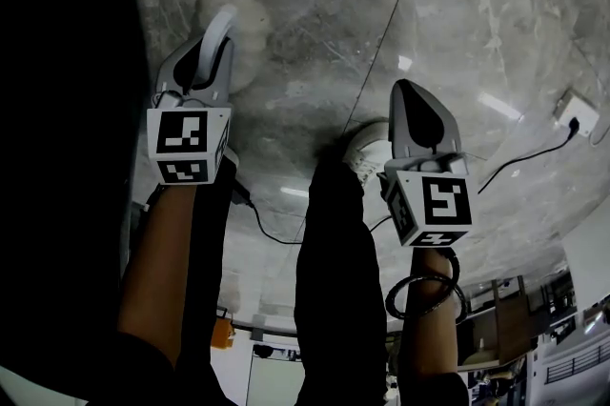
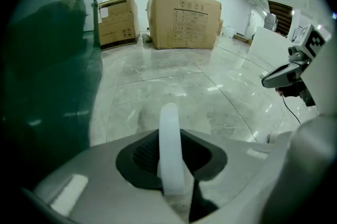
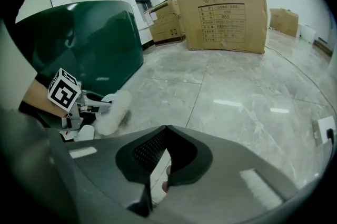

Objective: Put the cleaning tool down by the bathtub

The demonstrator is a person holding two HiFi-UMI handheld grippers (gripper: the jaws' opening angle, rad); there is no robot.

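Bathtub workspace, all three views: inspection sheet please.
Surface: glossy grey marble floor.
Job's things: fluffy white cleaning tool low at the floor, contact unclear; green bathtub beside it.
Clutter: nothing seen.
Grippers: left gripper shut on the cleaning tool; right gripper shut, nothing in it.
Cables: black cable runs to a white plug block.
Surroundings: cardboard boxes behind.

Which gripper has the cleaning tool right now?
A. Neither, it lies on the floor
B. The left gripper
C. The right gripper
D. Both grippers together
B. In the left gripper view, the left gripper is closed on the white handle of the cleaning tool. The right gripper has its jaws together with nothing between them.
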